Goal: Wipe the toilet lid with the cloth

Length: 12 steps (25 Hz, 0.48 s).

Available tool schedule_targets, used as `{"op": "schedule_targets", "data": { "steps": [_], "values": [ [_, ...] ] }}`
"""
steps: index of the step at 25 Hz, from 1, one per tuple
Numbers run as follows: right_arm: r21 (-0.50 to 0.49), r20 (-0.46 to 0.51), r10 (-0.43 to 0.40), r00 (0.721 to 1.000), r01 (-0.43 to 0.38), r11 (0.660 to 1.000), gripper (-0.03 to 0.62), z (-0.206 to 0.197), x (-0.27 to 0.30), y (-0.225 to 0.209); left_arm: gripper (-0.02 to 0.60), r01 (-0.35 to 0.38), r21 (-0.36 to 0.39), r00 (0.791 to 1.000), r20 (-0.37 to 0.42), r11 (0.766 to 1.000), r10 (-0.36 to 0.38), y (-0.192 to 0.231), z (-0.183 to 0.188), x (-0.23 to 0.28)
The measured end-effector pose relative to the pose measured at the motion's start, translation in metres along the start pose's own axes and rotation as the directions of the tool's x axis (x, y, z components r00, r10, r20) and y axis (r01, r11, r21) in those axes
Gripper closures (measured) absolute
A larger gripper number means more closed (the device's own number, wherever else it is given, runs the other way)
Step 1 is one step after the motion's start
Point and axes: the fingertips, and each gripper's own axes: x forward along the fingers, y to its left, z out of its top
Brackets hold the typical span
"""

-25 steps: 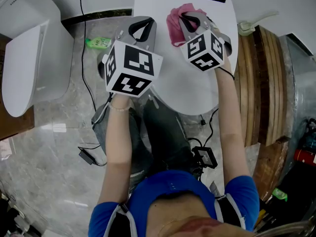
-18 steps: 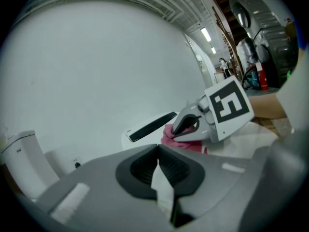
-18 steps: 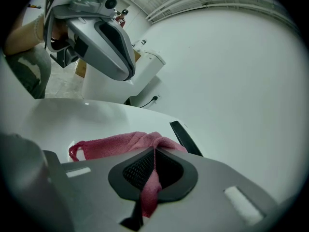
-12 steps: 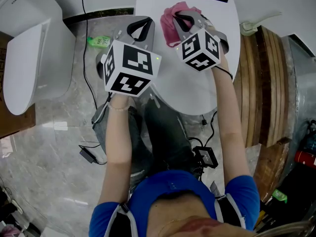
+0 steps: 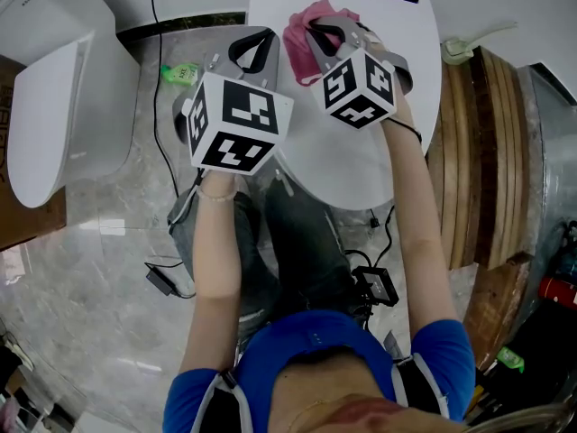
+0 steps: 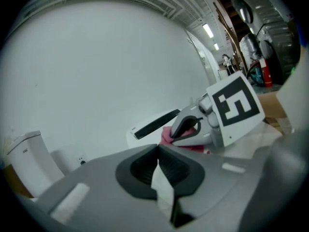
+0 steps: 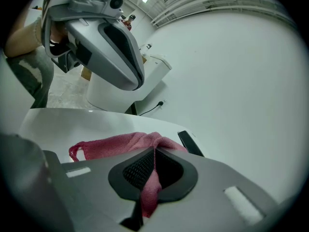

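The pink cloth [image 5: 297,27] lies near the 12 o'clock end of the white toilet lid [image 5: 352,165], pinched in the right gripper's [image 5: 315,34] closed jaws. At its 9 o'clock, the left gripper [image 5: 256,43] is at the lid's edge, its jaws together and holding nothing.

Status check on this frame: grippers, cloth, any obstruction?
Right gripper shut on cloth, cloth down on toilet lid. Left gripper shut, empty. Lid otherwise unobstructed.

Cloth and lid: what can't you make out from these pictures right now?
- Head view: the right tool and its marker cube cover most of the cloth, so its spread is hidden.
- Right gripper view: the tool's body cuts off the cloth's near end.
- Head view: the arms hide parts of the toilet lid.
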Motion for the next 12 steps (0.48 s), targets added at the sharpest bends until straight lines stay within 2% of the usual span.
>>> {"op": "schedule_targets", "data": {
  "steps": [7, 12],
  "values": [
    [-0.015, 0.014, 0.016, 1.000, -0.016, 1.000, 0.600, 0.009, 0.002, 0.006, 0.578, -0.031, -0.017, 0.999, -0.015, 0.999, 0.030, 0.011, -0.005, -0.002],
    [-0.021, 0.025, 0.028, 0.999, -0.027, 0.999, 0.600, 0.018, 0.004, 0.009, 0.578, -0.057, -0.035, 0.998, 0.007, 0.998, 0.058, 0.018, -0.002, -0.004]
  ]
}}
